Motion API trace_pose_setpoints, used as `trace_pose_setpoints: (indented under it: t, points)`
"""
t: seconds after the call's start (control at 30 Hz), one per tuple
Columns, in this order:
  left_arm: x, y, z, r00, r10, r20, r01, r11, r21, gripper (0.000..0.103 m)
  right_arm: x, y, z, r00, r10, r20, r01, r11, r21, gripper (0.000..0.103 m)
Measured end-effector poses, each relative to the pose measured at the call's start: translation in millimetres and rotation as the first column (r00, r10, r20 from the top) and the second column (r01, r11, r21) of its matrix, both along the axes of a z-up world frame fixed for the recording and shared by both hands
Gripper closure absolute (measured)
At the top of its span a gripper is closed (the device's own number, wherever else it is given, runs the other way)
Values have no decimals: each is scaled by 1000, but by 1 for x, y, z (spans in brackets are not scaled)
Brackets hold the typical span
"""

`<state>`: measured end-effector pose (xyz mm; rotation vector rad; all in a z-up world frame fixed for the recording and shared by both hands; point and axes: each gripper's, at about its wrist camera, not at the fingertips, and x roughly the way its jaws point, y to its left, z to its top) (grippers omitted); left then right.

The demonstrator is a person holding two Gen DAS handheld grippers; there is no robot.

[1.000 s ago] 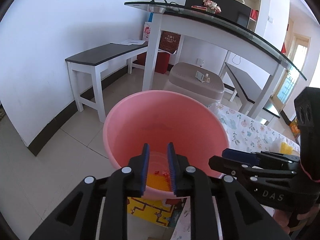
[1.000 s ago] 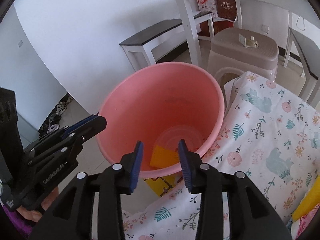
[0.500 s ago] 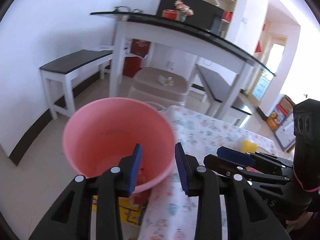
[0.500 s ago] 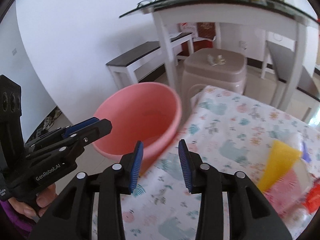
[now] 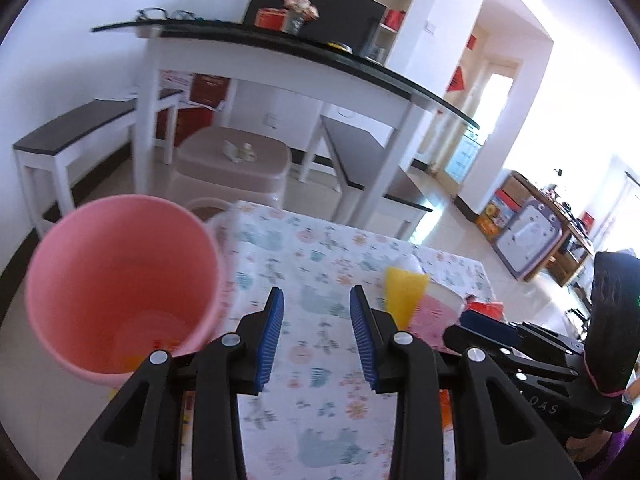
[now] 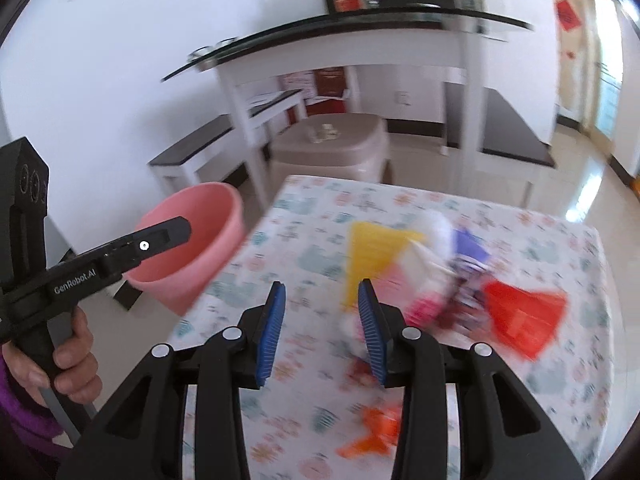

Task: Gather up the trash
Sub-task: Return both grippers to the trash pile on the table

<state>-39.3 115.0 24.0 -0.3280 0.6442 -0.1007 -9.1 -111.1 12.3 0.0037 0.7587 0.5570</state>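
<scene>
White walls (image 5: pixel 60 60), pale tiled floor (image 6: pixel 580 188), glass-topped white table (image 5: pixel 280 60), dark-topped bench (image 5: pixel 76 128), bright doorway (image 5: pixel 492 120).

— Where does your left wrist view look from?
— Over your left gripper (image 5: pixel 316 336), angled down at the floral tablecloth (image 5: pixel 320 412), with the pink bucket (image 5: pixel 116 276) close at its left.
— And the right?
— Over your right gripper (image 6: pixel 322 328), angled down, the yellow wrapper (image 6: pixel 370 256) near. Both views share cloth, bucket and each other's gripper.

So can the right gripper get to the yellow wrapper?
Probably yes. The right gripper is empty, its jaws opening, and the yellow wrapper lies just ahead on the tablecloth with nothing between.
</scene>
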Motion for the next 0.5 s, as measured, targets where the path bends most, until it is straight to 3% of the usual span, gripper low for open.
trace_pose_setpoints:
  t: [0.2,0.33,0.5]
  points:
    - [20,-30,-10,997,-81,-15,81,997,-16,70,-4,-46,-19,993,-116,-37,117,993,10,57]
    - [37,-44,-22,990,-128,-54,125,990,-57,70,-5,-66,-32,986,-154,-63,154,988,-5,57]
    - [60,-63,-33,980,-178,-91,175,984,-40,70,-8,-77,-35,983,-175,-60,175,985,-10,57]
